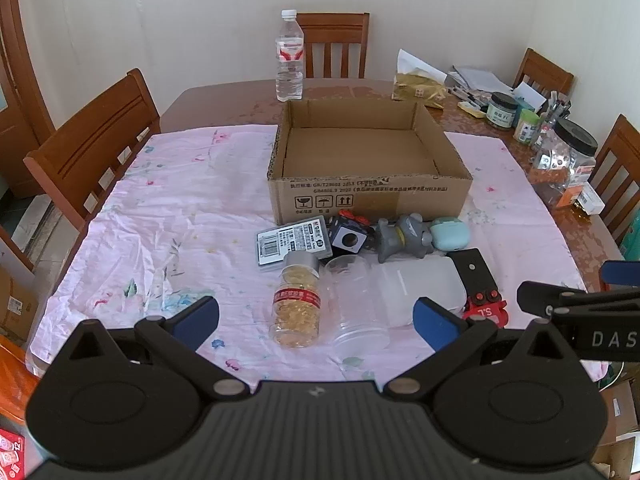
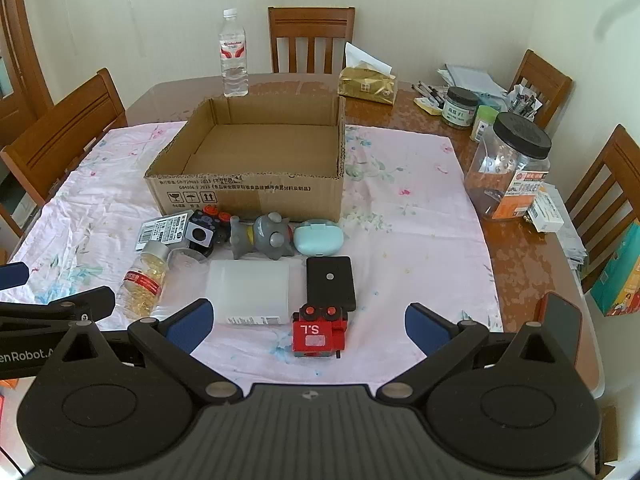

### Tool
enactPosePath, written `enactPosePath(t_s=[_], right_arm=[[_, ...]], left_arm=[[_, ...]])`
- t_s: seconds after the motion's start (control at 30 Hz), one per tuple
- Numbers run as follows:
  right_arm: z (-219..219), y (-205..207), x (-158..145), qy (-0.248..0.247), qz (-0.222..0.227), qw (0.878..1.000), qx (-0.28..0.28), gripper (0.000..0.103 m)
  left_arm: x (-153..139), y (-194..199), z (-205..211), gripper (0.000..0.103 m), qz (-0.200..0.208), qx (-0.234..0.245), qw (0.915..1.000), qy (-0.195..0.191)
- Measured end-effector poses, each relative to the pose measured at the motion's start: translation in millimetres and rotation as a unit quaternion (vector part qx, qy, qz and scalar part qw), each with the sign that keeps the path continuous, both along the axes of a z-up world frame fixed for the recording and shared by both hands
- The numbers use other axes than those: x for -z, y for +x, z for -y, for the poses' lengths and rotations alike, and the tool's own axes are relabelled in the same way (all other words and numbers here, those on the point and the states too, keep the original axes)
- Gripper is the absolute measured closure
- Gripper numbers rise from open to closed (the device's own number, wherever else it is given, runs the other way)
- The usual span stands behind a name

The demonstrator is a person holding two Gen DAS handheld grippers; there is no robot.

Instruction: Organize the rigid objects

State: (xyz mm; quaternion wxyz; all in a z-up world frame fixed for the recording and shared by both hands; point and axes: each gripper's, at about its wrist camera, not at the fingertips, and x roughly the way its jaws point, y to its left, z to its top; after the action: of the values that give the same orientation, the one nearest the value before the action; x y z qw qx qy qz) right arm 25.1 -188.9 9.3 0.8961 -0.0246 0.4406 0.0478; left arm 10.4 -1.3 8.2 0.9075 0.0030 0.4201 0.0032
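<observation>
**Both tools poised, nothing picked**

Red toy train (image 2: pixel 318 334) sits just ahead of the right hand-held gripper (image 2: pixel 308 322), jaws spread, empty. Left hand-held gripper (image 1: pixel 316 318) likewise spread before the pill bottle (image 1: pixel 297 306). Objects cluster beside the empty cardboard box (image 2: pixel 248 196) on the table, likely staged for loading.

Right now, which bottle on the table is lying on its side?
The capsule bottle with the red label lies on the pink cloth; the water bottle stands upright.
</observation>
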Motion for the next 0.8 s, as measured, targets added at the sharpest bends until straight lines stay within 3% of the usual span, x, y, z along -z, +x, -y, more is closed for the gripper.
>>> enactPosePath(t_s=[0.53,0.8], right_arm=[[0,7,15,0.004,0.028,0.999,-0.041,0.0],[11,11,33,-0.002,0.011,0.999,-0.035,0.0]], left_arm=[[20,2,-10,0.001,0.027,0.013,0.9993,-0.024],[45,12,-23,0.001,0.007,-0.009,0.9999,-0.006]])
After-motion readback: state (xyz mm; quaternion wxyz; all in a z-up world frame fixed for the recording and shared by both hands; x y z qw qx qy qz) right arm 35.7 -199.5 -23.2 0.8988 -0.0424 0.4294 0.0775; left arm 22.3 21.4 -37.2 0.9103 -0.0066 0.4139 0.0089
